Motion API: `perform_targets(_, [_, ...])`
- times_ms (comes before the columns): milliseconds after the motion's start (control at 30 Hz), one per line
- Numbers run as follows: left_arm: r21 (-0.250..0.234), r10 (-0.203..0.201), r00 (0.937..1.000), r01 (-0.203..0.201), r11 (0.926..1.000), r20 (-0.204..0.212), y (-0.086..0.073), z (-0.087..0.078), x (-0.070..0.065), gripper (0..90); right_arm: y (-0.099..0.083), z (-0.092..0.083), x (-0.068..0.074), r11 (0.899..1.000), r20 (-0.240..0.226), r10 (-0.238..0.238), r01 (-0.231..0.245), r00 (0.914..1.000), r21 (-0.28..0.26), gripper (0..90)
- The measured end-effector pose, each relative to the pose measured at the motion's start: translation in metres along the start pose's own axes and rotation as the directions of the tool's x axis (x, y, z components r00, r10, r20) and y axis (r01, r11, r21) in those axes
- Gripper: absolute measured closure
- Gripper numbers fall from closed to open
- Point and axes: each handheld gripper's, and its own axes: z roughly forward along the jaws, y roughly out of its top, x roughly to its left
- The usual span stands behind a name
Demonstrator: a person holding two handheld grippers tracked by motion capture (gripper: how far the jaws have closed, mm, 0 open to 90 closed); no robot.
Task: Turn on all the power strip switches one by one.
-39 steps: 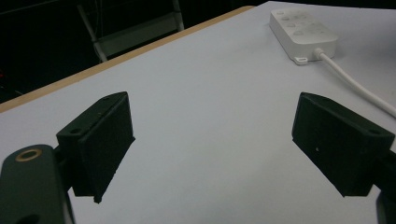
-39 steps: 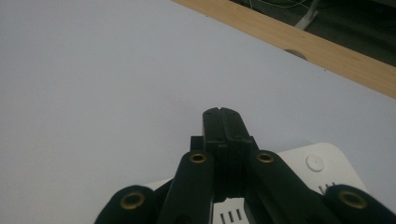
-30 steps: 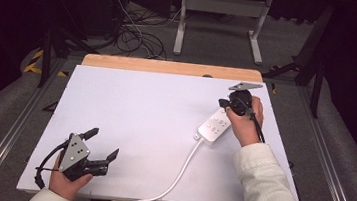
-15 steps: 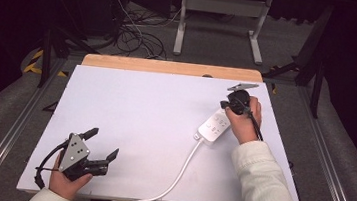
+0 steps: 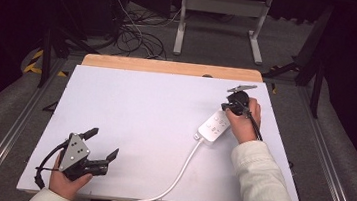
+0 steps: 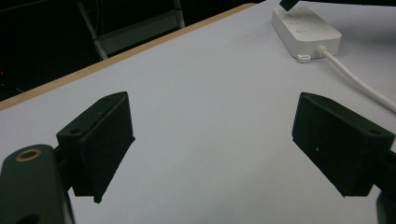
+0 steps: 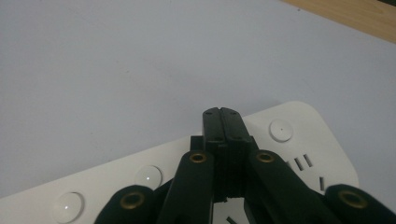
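Observation:
A white power strip (image 5: 214, 126) with round buttons (image 7: 282, 129) lies on the white table (image 5: 155, 108) at the right, and its white cable (image 5: 179, 173) runs toward the near edge. My right gripper (image 5: 226, 107) is over the strip's far end, jaws pressed together with nothing between them. In the right gripper view the shut tips (image 7: 222, 114) sit just above the strip (image 7: 322, 126), between two buttons; I cannot tell whether they touch it. My left gripper (image 5: 104, 142) rests at the near left, jaws wide open and empty (image 6: 210, 149), facing the strip (image 6: 306, 30) far off.
A wooden strip (image 5: 170, 67) runs along the table's far edge. Beyond it stand a metal frame (image 5: 220, 14) and loose cables (image 5: 133, 35) on the dark floor. Metal rails (image 5: 7, 128) run along both sides of the table.

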Motion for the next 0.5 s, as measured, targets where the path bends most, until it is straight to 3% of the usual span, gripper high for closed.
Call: perform_targets(500, [-0.001, 0.002, 1.0000, -0.002, 1.0000, 0.000, 0.0001, -0.0001, -0.0002, 12.9, -0.0047, 0.0050, 0.0004, 1.000, 0.005, -0.002, 0.002, 1.0000, 0.007, 90.0])
